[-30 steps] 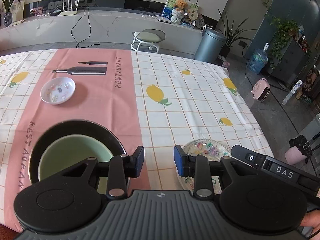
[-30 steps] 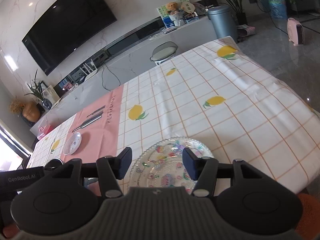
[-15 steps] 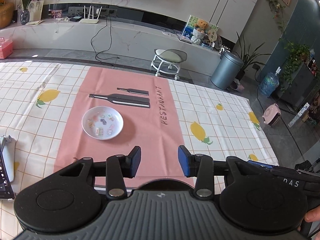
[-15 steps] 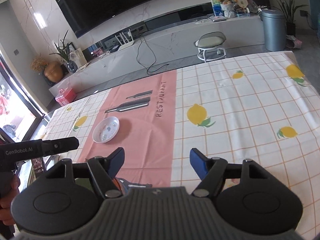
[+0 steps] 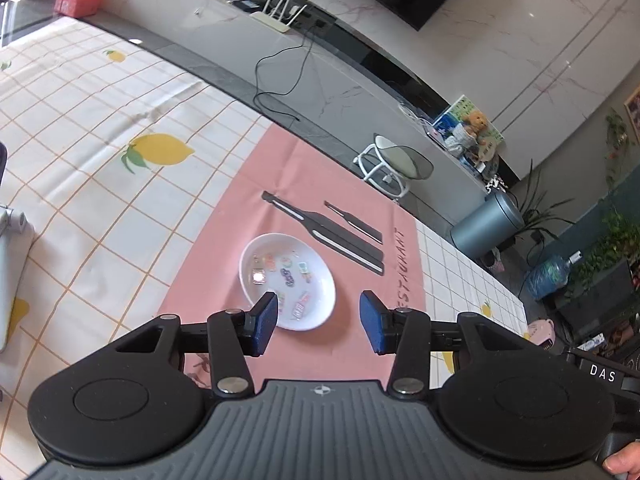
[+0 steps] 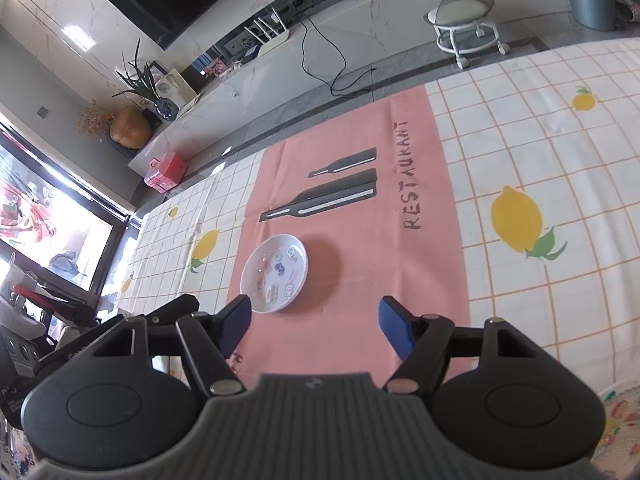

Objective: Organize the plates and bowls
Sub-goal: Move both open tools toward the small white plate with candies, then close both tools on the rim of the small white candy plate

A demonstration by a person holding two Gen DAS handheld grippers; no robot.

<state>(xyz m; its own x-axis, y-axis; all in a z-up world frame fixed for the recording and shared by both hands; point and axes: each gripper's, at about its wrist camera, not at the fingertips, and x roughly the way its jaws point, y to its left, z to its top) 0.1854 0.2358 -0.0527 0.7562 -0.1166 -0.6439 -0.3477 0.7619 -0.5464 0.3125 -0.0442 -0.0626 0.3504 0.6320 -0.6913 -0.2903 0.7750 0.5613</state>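
A small white dish with coloured stickers (image 5: 287,280) lies on the pink runner (image 5: 352,344). My left gripper (image 5: 318,326) is open and empty above the table, its left pad (image 5: 264,322) overlapping the dish's near rim in view. In the right wrist view the same dish (image 6: 275,278) lies just ahead and left of my open, empty right gripper (image 6: 316,326). The rim of a patterned glass plate (image 6: 620,420) shows at the lower right edge. The black plate and green bowl are out of view.
The table has a lemon-print checked cloth (image 5: 100,152). A white device (image 5: 10,264) lies at the left edge of the table. The left gripper's body (image 6: 120,320) shows at the left of the right wrist view. A stool (image 6: 464,20) stands beyond the table's far edge.
Both grippers have moved forward toward the small sticker dish, which now sits close to their fingertips. The black plate with the green bowl and the glass plate have dropped out of view behind them.
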